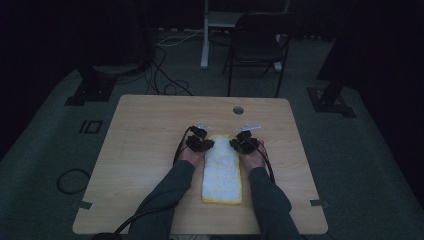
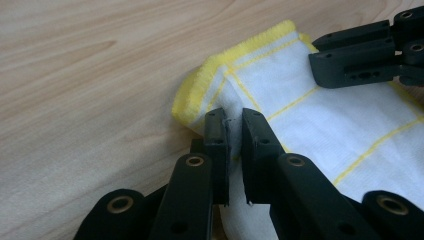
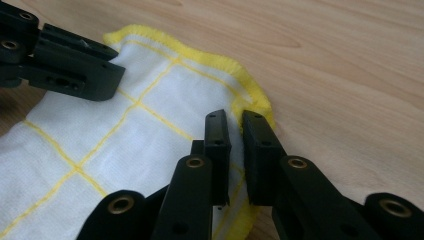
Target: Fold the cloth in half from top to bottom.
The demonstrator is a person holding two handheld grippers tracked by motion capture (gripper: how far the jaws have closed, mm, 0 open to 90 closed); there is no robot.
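A white cloth with yellow grid lines and yellow hem [image 1: 222,170] is laid folded lengthwise at mid-table [image 1: 150,130]. Its far corners are pinched: left gripper [image 2: 235,132] and right gripper [image 3: 236,132] are each clamped on fabric. Both corners should be lifted evenly and kept taut, so the fold lands square. No writing or brand is seen.

cloths: 1 [image 1: 222,172] | hand-held grippers: 2 | tables: 1 [image 1: 150,125] | chairs: 1 [image 1: 256,42]
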